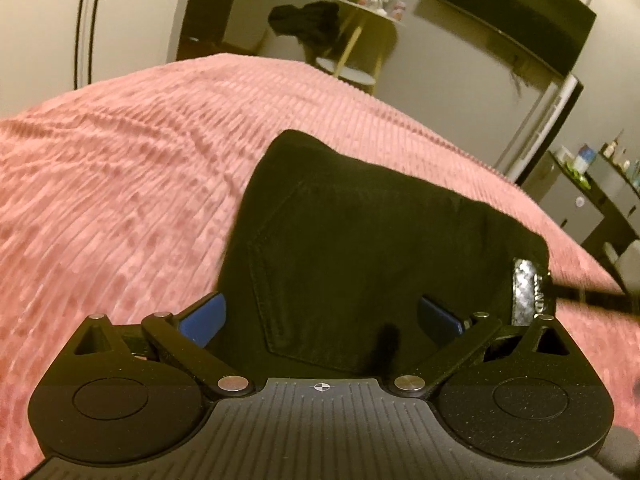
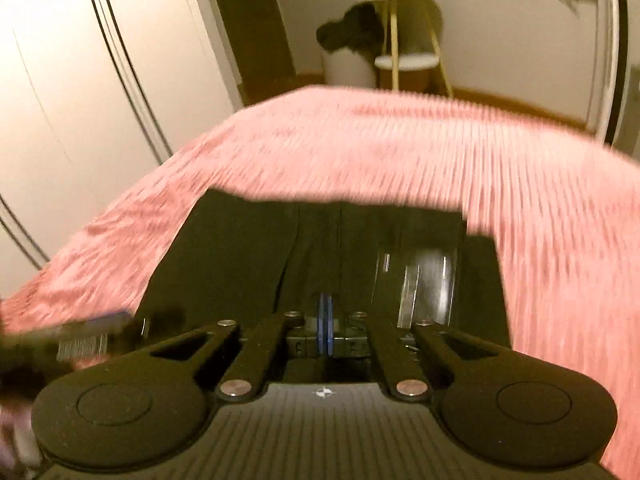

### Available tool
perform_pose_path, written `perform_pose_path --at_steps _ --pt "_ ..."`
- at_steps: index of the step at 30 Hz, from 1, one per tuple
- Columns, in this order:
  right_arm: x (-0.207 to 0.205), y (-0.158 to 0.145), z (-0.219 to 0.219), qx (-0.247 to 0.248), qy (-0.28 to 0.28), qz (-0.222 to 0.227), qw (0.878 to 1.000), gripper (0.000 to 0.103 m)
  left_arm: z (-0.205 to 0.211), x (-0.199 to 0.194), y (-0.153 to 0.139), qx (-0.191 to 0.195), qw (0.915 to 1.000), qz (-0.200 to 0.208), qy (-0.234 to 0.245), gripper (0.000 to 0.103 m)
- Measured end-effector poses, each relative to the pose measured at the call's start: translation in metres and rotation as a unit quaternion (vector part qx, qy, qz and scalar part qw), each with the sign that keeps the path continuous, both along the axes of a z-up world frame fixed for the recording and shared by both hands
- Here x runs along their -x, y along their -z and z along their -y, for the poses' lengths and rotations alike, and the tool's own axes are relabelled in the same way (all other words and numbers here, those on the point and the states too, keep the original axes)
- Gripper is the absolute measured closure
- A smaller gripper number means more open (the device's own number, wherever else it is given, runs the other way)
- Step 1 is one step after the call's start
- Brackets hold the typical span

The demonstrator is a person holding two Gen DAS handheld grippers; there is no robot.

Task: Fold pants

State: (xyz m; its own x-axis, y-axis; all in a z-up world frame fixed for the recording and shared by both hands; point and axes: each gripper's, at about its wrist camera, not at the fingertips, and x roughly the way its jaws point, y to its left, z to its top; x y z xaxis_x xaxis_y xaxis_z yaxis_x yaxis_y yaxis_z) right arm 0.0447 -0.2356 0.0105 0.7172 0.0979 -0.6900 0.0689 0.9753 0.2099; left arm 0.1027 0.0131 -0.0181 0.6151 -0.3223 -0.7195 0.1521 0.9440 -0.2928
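Black pants (image 1: pixel 360 232) lie on a pink ribbed bedspread (image 1: pixel 120 184), folded into a compact shape with a back pocket and a shiny waist label (image 1: pixel 530 292) facing up. My left gripper (image 1: pixel 320 316) is open just above the near edge of the pants, its blue pads on either side of the pocket. In the right wrist view the pants (image 2: pixel 304 248) fill the middle, blurred by motion. My right gripper (image 2: pixel 326 320) is shut on the black fabric, its blue pads pressed together. The other gripper shows blurred at the left edge (image 2: pixel 80 340).
The pink bedspread (image 2: pixel 440 152) spreads all around the pants. Beyond the bed stand a small gold-legged side table (image 1: pixel 360 48) with a dark garment (image 1: pixel 304 20) beside it, a white wardrobe at the left, and a shelf with bottles (image 1: pixel 600 168) at the right.
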Motion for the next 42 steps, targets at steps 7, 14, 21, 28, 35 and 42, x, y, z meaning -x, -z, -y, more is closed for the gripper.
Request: perform_pose_path --at_steps 7,14,21,28,35,42 --pt "-0.077 0.01 -0.004 0.058 0.013 -0.018 0.998 0.102 -0.001 -0.001 0.003 -0.002 1.0 0.002 0.005 0.0" --pt "-0.092 0.07 0.009 0.055 0.02 -0.083 0.995 0.103 0.001 -0.005 0.008 -0.011 0.9999 0.0 0.007 0.0" --pt "-0.02 0.027 0.009 -0.025 -0.003 -0.047 0.999 0.094 -0.015 0.001 0.0 0.032 0.9991 0.016 -0.022 0.0" --pt "0.04 0.055 0.011 -0.013 0.011 -0.08 0.997 0.087 0.001 0.003 -0.002 0.018 0.9995 0.019 0.019 0.0" --pt "0.025 0.067 0.019 -0.042 0.038 -0.076 0.995 0.088 0.004 0.007 -0.002 0.02 0.9992 -0.008 0.034 0.0" --pt "0.068 0.047 0.074 -0.134 0.09 -0.043 0.986 0.045 0.003 0.009 -0.004 0.025 0.9993 -0.012 0.023 0.0"
